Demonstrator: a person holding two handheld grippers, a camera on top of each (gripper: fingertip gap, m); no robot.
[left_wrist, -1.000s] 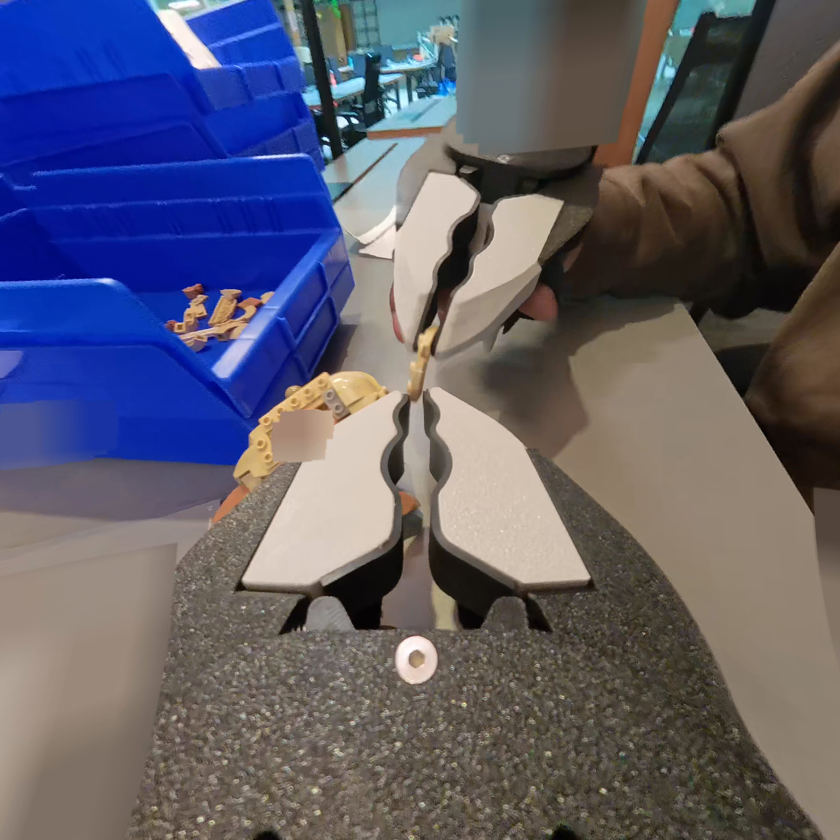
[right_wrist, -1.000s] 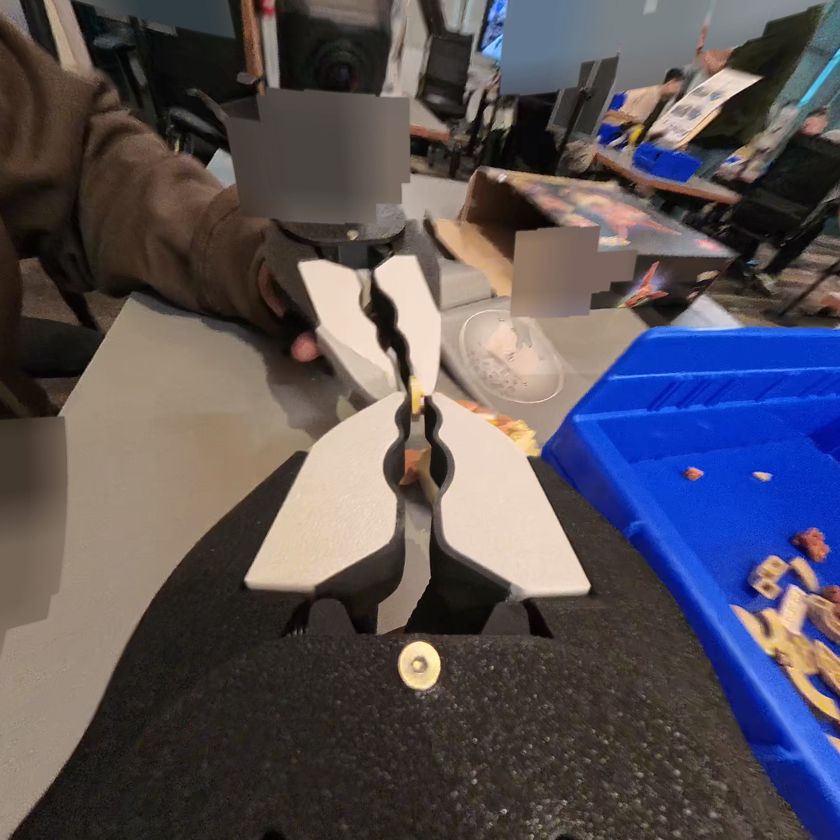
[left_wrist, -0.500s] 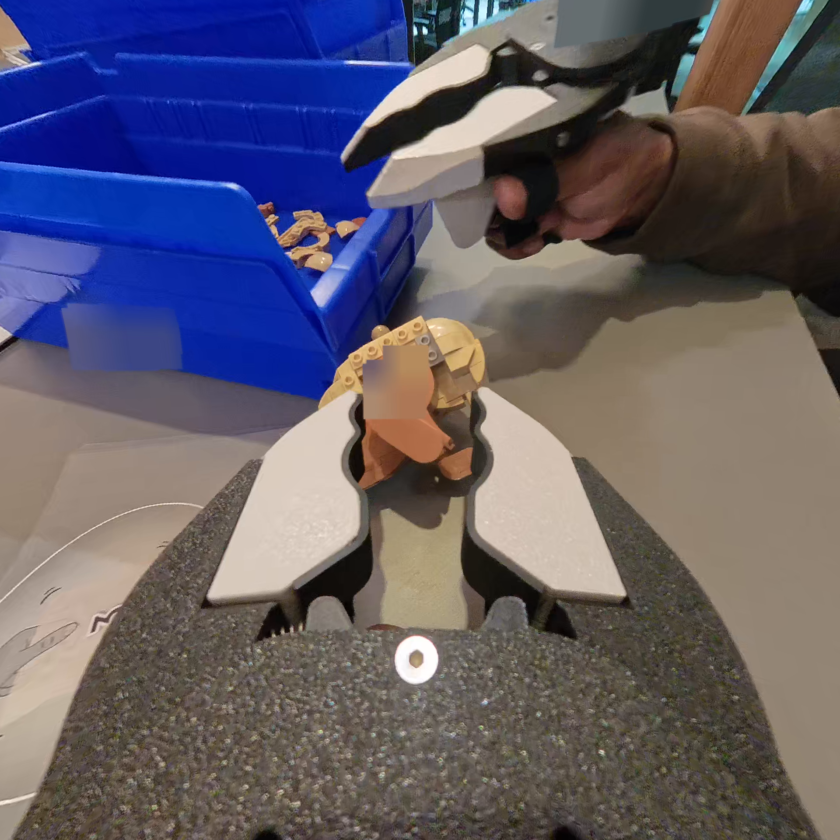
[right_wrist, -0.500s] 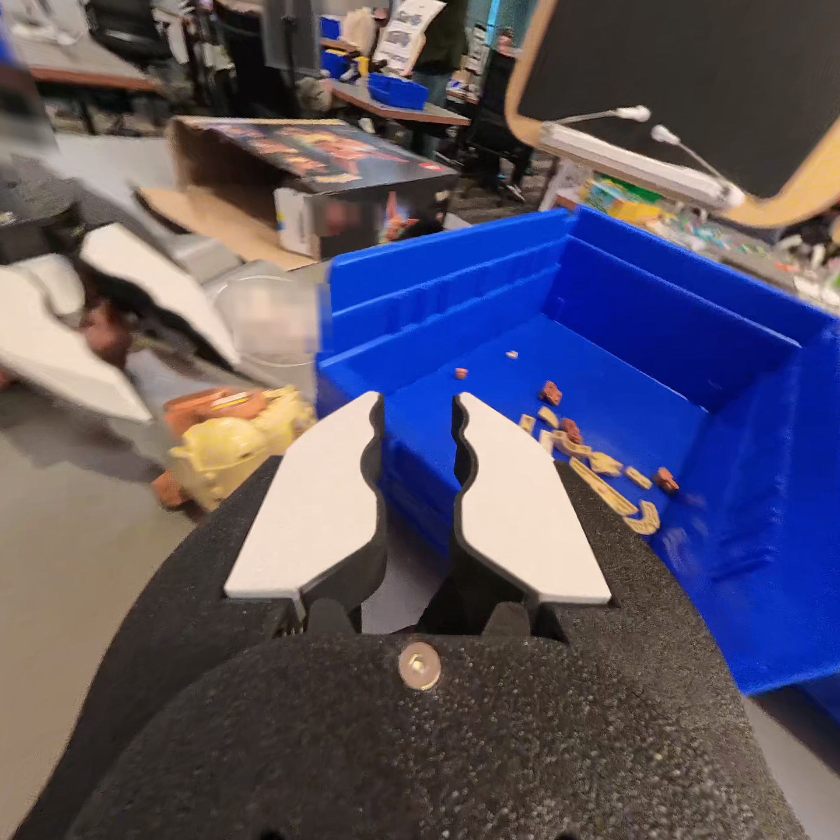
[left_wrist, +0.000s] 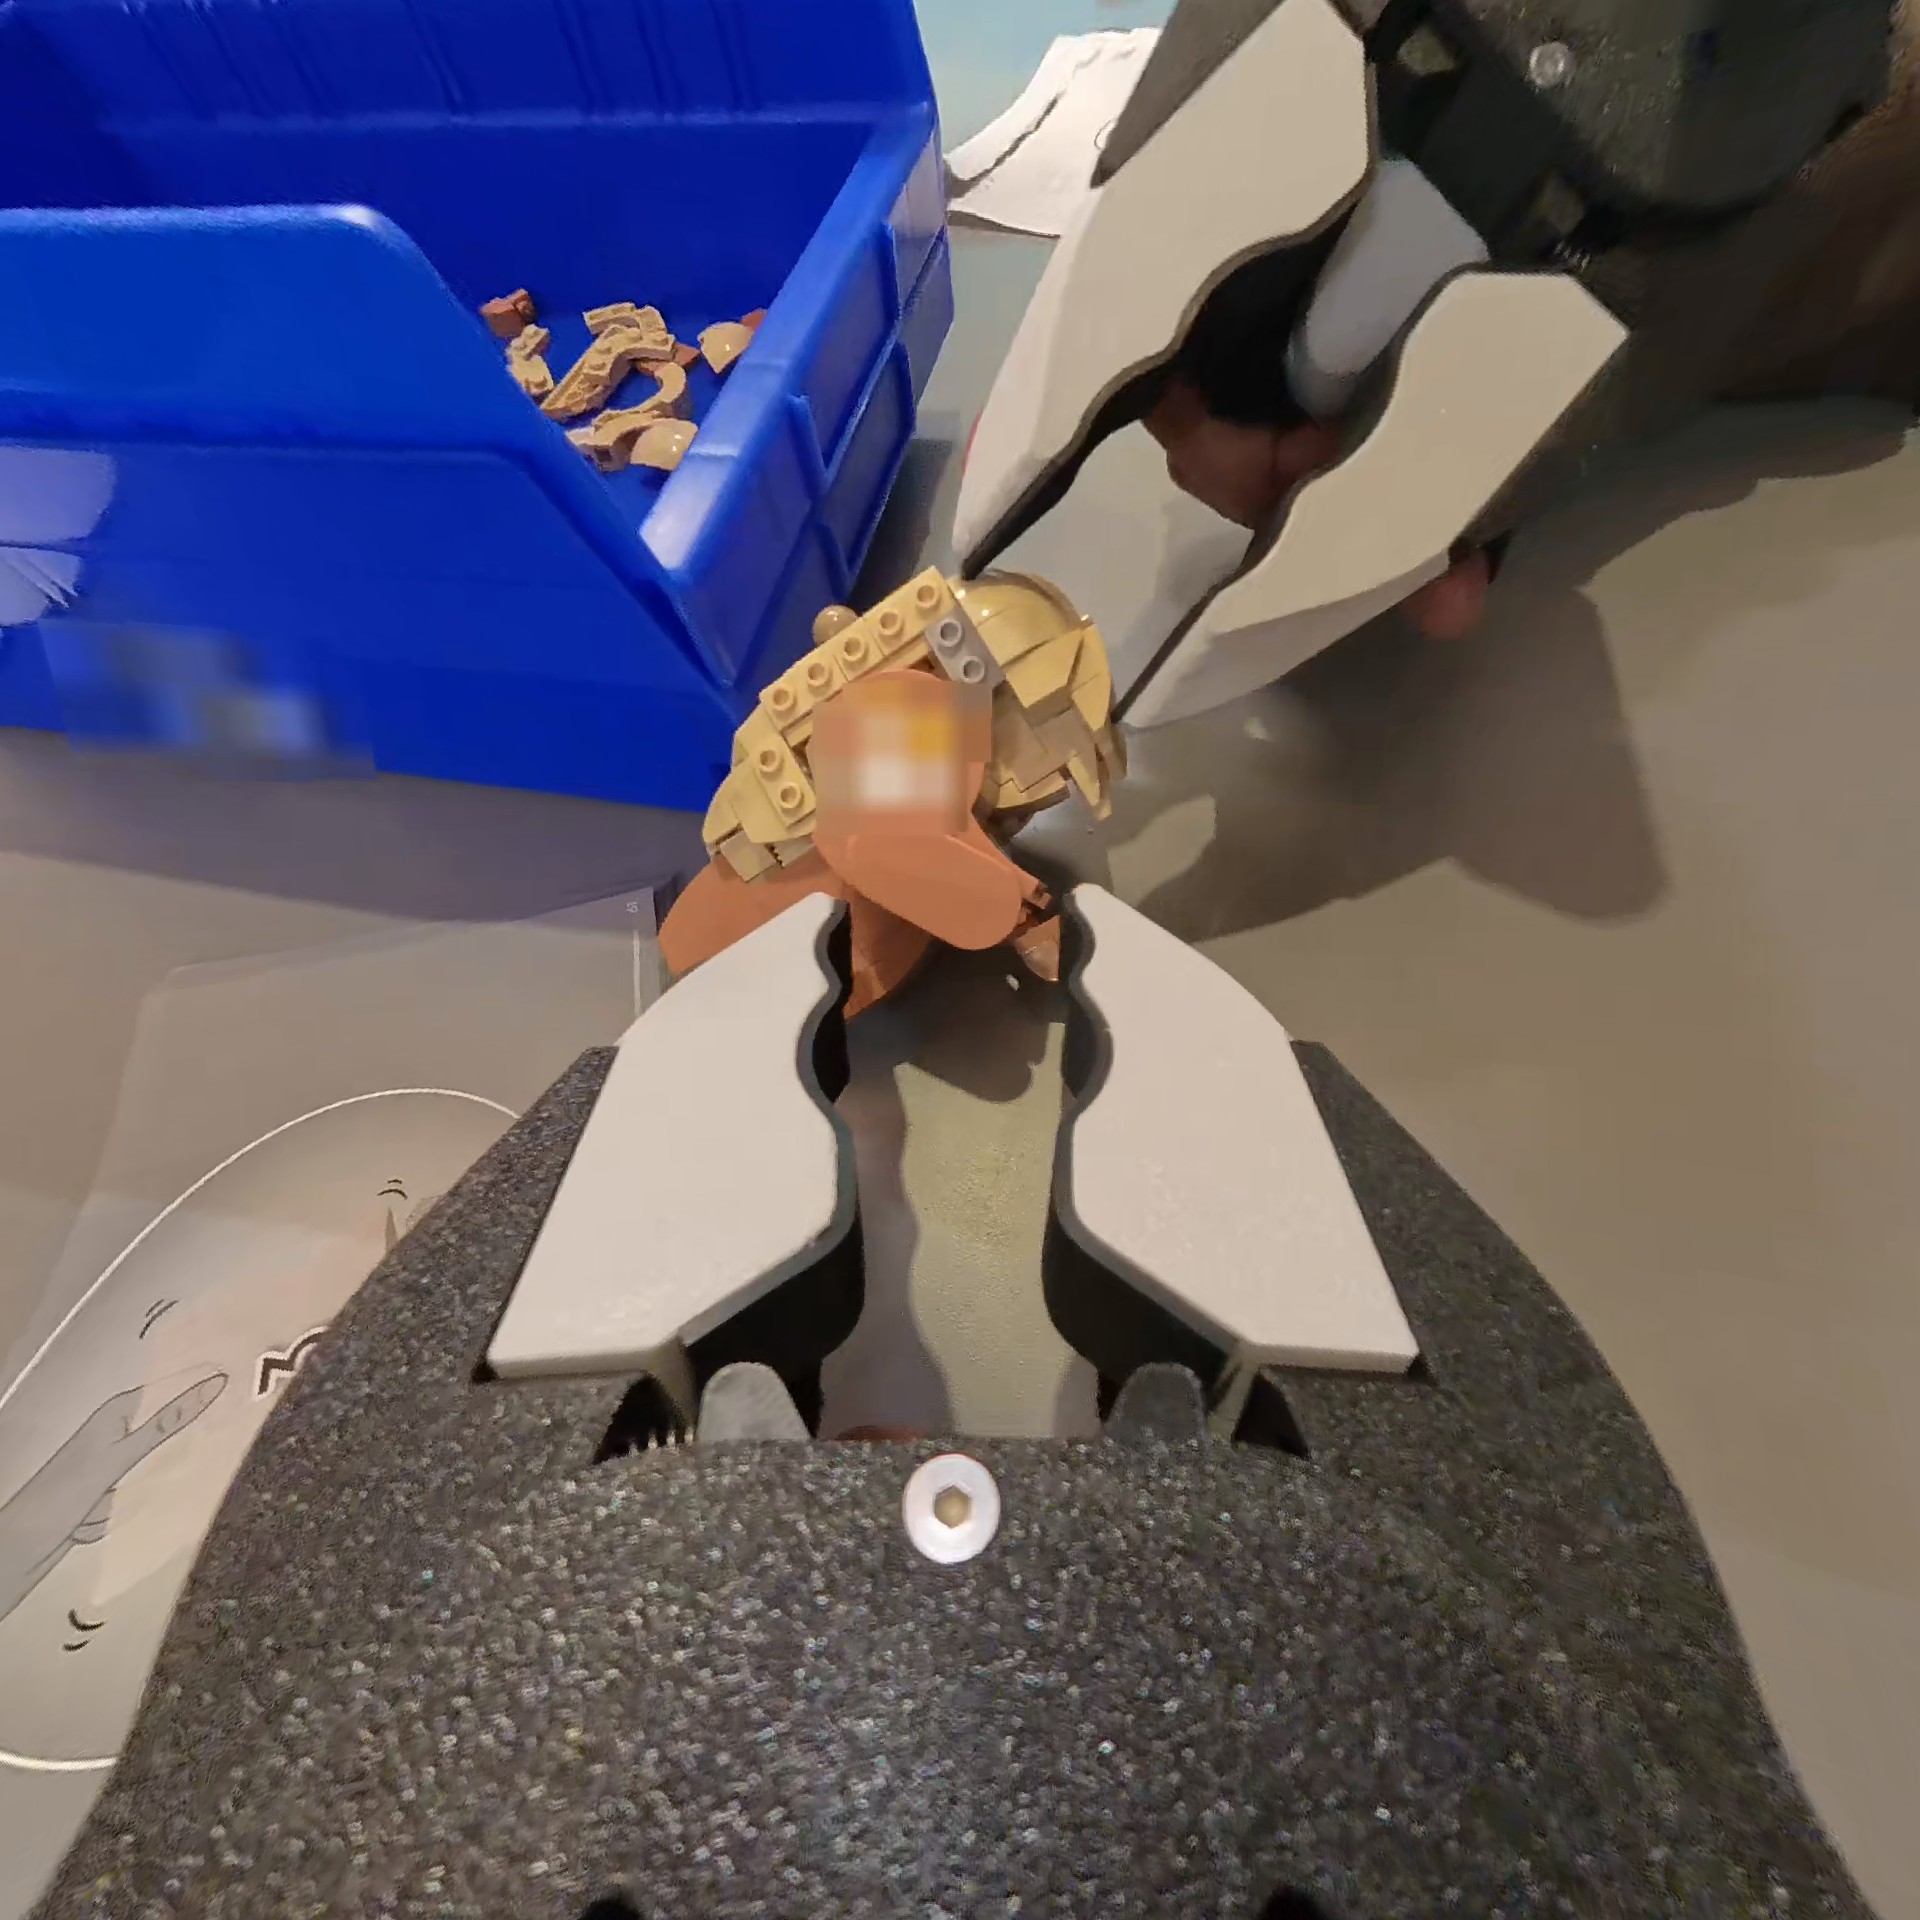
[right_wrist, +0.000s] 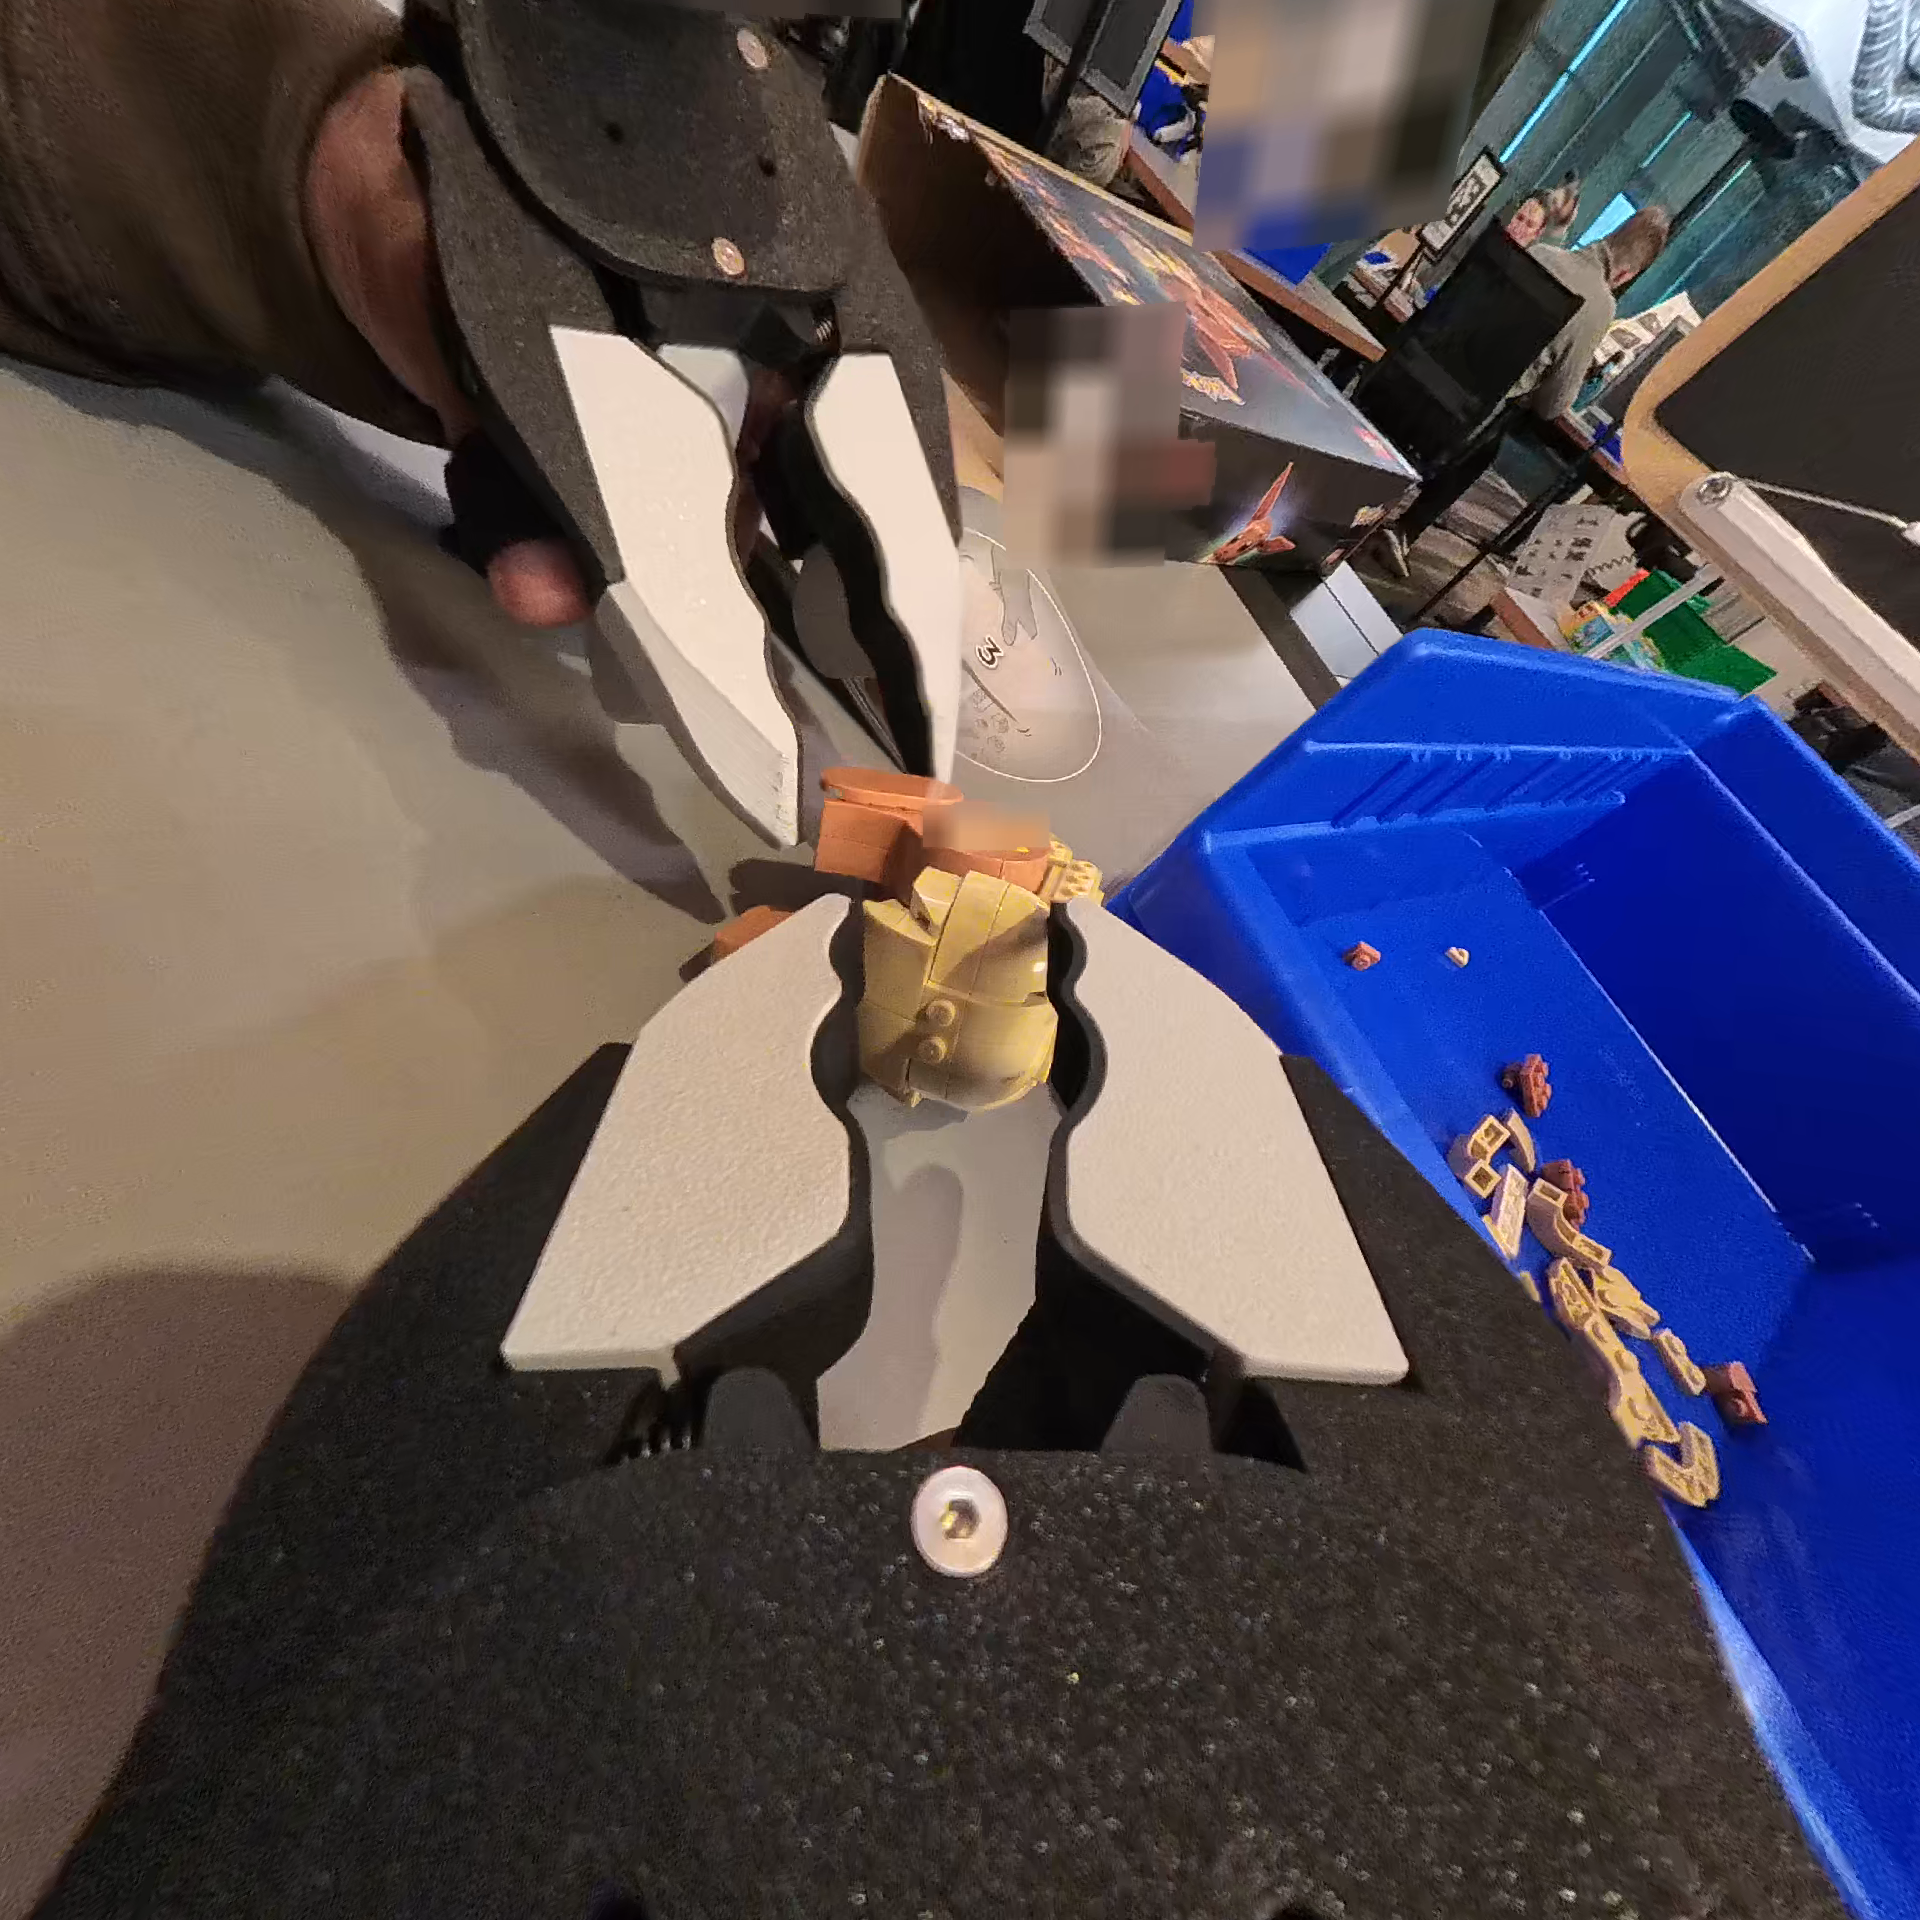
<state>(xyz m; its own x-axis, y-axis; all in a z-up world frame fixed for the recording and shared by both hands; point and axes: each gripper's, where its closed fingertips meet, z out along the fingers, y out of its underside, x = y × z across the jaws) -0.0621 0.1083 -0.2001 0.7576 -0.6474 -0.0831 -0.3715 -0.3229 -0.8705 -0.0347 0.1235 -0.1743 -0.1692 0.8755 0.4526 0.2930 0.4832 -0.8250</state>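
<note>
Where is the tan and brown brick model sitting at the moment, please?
The brick model sits on the grey table, just right of the blue bin in the left wrist view, between the left tool and right tool.

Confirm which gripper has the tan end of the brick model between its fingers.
The right gripper: the tan body of the brick model sits between its fingers. The left gripper brackets the reddish-brown end instead.

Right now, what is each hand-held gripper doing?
Left hand-held gripper: open, fingers straddling the brown end of the brick model, not clearly pressing it.
Right hand-held gripper: fingers around the model's tan end; a firm grip cannot be told.
</note>
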